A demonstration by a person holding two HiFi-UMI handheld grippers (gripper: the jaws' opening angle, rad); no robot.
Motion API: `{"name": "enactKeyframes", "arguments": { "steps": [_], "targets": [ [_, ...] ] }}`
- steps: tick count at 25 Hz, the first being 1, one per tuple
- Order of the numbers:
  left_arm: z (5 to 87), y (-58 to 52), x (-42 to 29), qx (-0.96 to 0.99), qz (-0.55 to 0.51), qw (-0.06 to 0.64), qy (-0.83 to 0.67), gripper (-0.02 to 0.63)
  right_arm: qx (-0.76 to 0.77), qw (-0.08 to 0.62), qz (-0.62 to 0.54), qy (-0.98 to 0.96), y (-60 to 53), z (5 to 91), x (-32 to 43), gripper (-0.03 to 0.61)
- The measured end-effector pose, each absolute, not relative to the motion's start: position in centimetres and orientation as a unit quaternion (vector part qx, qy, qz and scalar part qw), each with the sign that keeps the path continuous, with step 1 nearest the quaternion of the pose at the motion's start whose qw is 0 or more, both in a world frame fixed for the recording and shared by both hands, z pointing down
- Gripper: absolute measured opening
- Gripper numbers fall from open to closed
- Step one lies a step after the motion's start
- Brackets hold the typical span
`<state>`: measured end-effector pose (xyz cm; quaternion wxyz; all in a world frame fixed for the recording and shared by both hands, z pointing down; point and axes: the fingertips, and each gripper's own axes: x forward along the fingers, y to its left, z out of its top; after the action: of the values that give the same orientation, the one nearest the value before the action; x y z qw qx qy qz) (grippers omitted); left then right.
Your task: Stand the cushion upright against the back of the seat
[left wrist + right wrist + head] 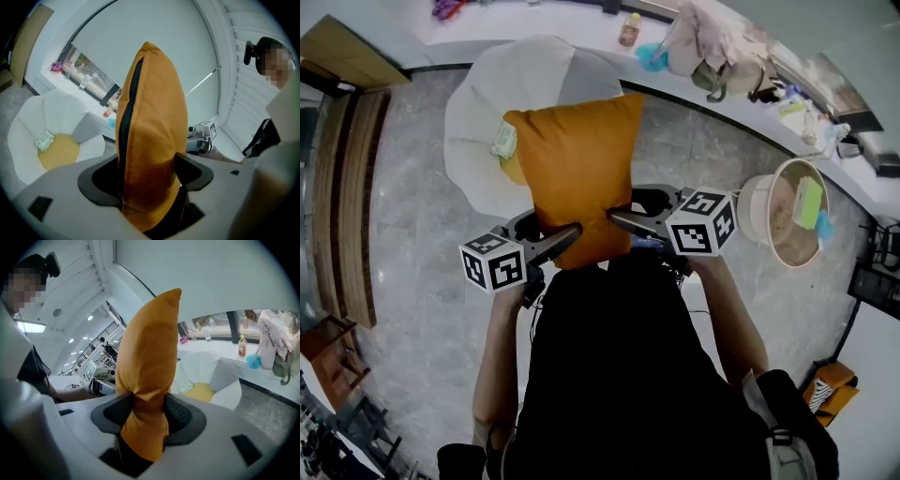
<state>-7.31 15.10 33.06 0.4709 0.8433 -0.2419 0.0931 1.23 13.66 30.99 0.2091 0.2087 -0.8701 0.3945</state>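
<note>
An orange cushion (577, 178) hangs upright in the air between both grippers. My left gripper (562, 239) is shut on its lower left corner, and the jaws pinch the zip edge (125, 140) of the cushion (150, 131). My right gripper (623, 220) is shut on the lower right corner, where the fabric of the cushion (147, 366) is squeezed narrow. Beyond the cushion stands a white armchair (478, 112) with a yellow seat (58, 151). A small pale packet (45, 139) lies on that seat. The cushion hides most of the seat in the head view.
A round tub (787, 211) stands on the grey stone floor at the right. A curved white ledge (581, 28) behind the chair carries a bottle (629, 30) and bags (712, 47). Wooden furniture (352, 52) lines the left side.
</note>
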Motion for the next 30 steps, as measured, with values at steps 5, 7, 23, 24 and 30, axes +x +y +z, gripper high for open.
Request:
{"name": "enactKeyframes", "arguments": {
  "steps": [5, 7, 23, 24, 30],
  "targets": [
    [33.3, 10.9, -5.2, 0.837, 0.106, 0.468, -0.263, 0.359, 0.183, 0.216, 0.394, -0.875, 9.2, 31.5, 3.3, 0.229],
    [33.5, 9.2, -4.3, 0.833, 0.109, 0.47, -0.27, 0.359, 0.174, 0.219, 0.391, -0.877, 7.3, 31.7, 4.1, 0.229],
    [38.5, 0.5, 1.0, 0.771, 0.154, 0.52, -0.334, 0.362, 0.062, 0.296, 0.384, -0.872, -3.1, 37.0, 8.8, 0.222],
    [39.0, 0.2, 1.1, 0.768, 0.158, 0.523, -0.334, 0.362, 0.055, 0.301, 0.384, -0.871, -3.5, 37.5, 8.8, 0.222],
    [42.2, -1.2, 0.0, 0.756, 0.178, 0.535, -0.333, 0.362, 0.035, 0.337, 0.376, -0.862, -5.0, 40.7, 7.4, 0.215]
  ]
}}
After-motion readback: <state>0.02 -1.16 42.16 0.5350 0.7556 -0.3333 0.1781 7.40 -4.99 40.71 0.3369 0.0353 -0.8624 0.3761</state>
